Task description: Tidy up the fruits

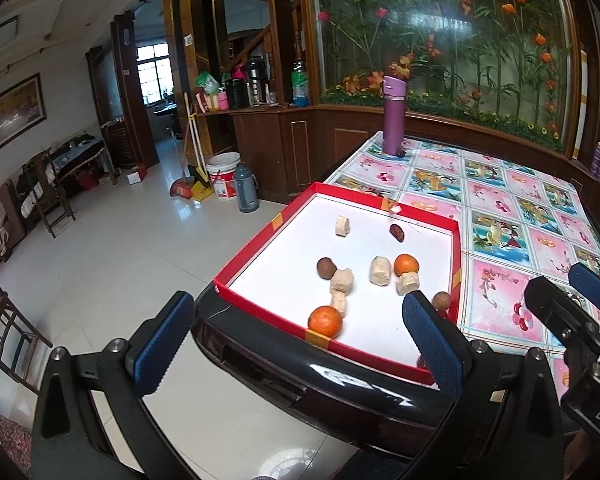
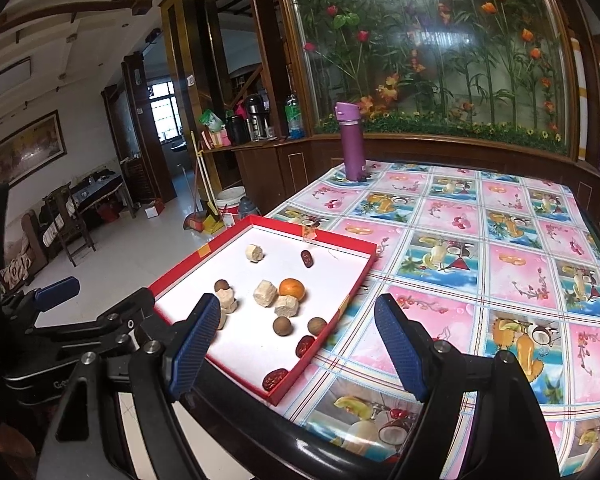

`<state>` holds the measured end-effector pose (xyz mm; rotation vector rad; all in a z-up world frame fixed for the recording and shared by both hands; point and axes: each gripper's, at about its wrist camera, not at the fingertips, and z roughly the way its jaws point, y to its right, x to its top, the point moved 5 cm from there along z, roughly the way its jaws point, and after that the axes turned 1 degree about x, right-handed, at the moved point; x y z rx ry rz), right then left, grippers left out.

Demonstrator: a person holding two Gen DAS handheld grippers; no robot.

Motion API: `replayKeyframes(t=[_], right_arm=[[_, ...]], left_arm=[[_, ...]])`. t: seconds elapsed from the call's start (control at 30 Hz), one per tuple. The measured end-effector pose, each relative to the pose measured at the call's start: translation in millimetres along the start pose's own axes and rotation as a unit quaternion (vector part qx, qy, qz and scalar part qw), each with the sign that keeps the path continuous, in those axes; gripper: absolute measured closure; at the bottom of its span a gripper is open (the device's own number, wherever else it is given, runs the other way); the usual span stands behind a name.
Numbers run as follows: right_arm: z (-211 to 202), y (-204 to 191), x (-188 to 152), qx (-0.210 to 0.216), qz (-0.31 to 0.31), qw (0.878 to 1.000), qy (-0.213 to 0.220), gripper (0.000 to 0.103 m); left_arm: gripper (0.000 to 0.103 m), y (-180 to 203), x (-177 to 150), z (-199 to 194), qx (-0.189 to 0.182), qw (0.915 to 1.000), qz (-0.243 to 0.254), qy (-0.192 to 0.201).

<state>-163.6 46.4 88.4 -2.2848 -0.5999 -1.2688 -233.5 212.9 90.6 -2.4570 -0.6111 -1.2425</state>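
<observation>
Through my left wrist camera, my left gripper (image 1: pixel 296 336) stands wide with nothing between its blue pads, hanging over the near edge of the surface (image 1: pixel 500 216). Ahead lies the red tray (image 1: pixel 454 248) with its white floor, at the near left corner of the flowered cloth. Inside it, an orange (image 1: pixel 325 321) sits against the near wall, a second orange (image 1: pixel 406 264) lies further in, touching a pale cut chunk (image 1: pixel 407 283), and a brown round fruit (image 1: pixel 326 268) rests beside another pale chunk (image 1: pixel 342 280). A dark red date (image 1: pixel 397 232) lies toward the far wall. A purple bottle (image 1: pixel 394 116) stands upright at the far end of the surface. My right gripper (image 1: pixel 592 292) shows at the right edge.

Through my right wrist camera, my right gripper (image 2: pixel 296 346) is also spread wide and empty, its left pad over the tray's (image 2: pixel 328 244) near corner, its right pad over the cloth. Two brown round fruits (image 2: pixel 282 326) lie near the tray's right wall, with dates (image 2: pixel 305 346) close to them. My left gripper (image 2: pixel 58 288) appears at the left, over the floor.
</observation>
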Motion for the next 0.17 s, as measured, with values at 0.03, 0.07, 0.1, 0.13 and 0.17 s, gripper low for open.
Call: replayKeyframes(t=[0.03, 0.07, 0.1, 0.13, 0.17], right_arm=[[1.8, 2.0, 1.5, -0.003, 0.002, 1.000, 0.001, 0.024], [3.1, 4.3, 2.9, -0.005, 0.005, 1.000, 0.001, 0.024], [4.5, 7.4, 4.5, -0.007, 0.009, 1.000, 0.001, 0.024], [5.1, 11.6, 6.8, -0.010, 0.013, 1.000, 0.002, 0.024], [5.1, 17.3, 9.4, -0.015, 0.016, 1.000, 0.004, 0.024]], left_arm=[[0.000, 1.9, 1.8, 0.1, -0.008, 1.0000, 0.001, 0.003], [0.000, 3.7, 3.9, -0.3, -0.016, 0.9998, 0.001, 0.009], [0.000, 5.7, 6.1, -1.2, -0.017, 0.9997, 0.002, 0.016], [0.000, 8.2, 7.8, -1.0, -0.016, 0.9997, 0.007, 0.019], [0.000, 11.7, 10.1, 1.0, -0.017, 0.9996, 0.011, 0.017]])
